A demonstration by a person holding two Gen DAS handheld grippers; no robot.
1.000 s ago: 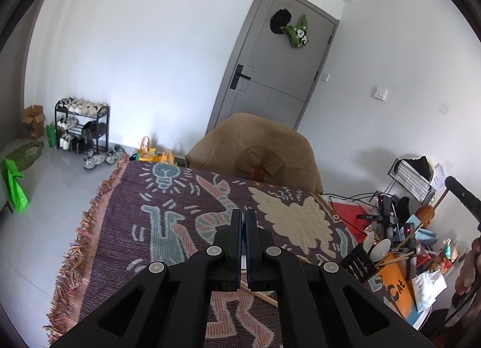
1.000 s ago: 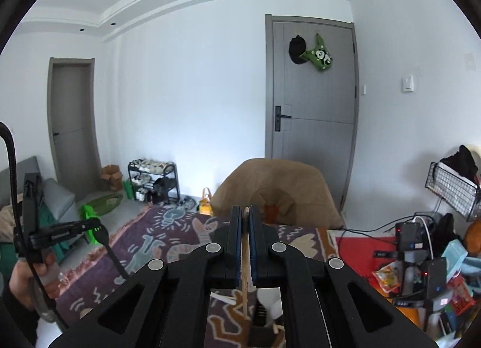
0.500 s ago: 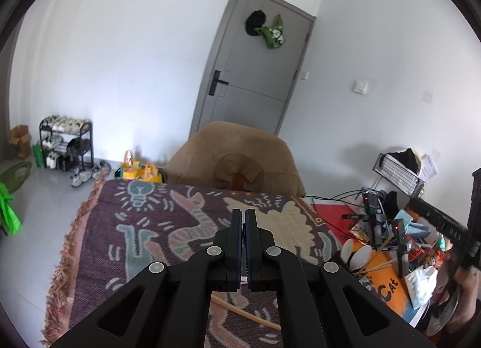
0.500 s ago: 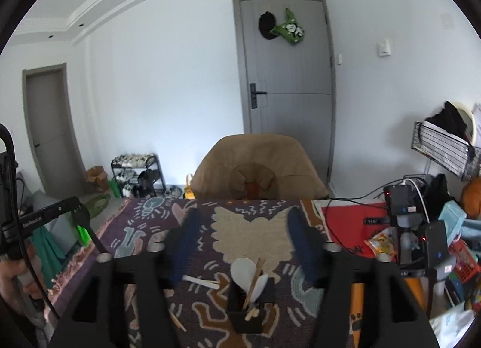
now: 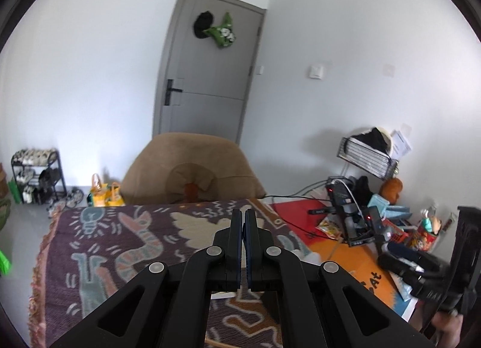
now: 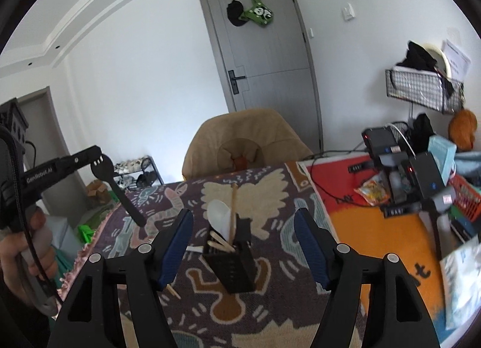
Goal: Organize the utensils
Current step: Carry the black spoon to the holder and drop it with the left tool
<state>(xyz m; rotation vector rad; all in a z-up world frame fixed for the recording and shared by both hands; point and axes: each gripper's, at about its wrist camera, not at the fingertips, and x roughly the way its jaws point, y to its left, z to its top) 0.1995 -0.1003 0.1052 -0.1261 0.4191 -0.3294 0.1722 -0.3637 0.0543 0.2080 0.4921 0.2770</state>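
Two grippers are at work over a table with a patterned cloth [image 6: 264,312]. The right gripper [image 6: 245,229] now has its jaws spread wide, with nothing between them. A second ago they were pressed together on a thin wooden stick, so it looks like the stick was just let go. A tall wooden stick [image 6: 233,212] now stands in the black holder [image 6: 237,264], next to a white spoon [image 6: 219,217] and some flat wooden sticks [image 6: 221,244]. The holder sits on the cloth, right between the open jaws and a bit below them.

The left gripper [image 5: 243,227] has its jaws pressed together. In the right camera you can see it off to the left, up in the air, pinching a black fork [image 6: 115,185] by its head end. The handle points down toward the cloth. The fork is not in the holder yet.

On the cloth, a white thing [image 6: 195,248] lies just left of the holder, and a small wooden stick [image 6: 174,291] lies near the right gripper's left finger.

I think one more thing is now put away, and the fork is likely next. The holder is getting full, so the fork will need to slide in gently and not knock the spoon.
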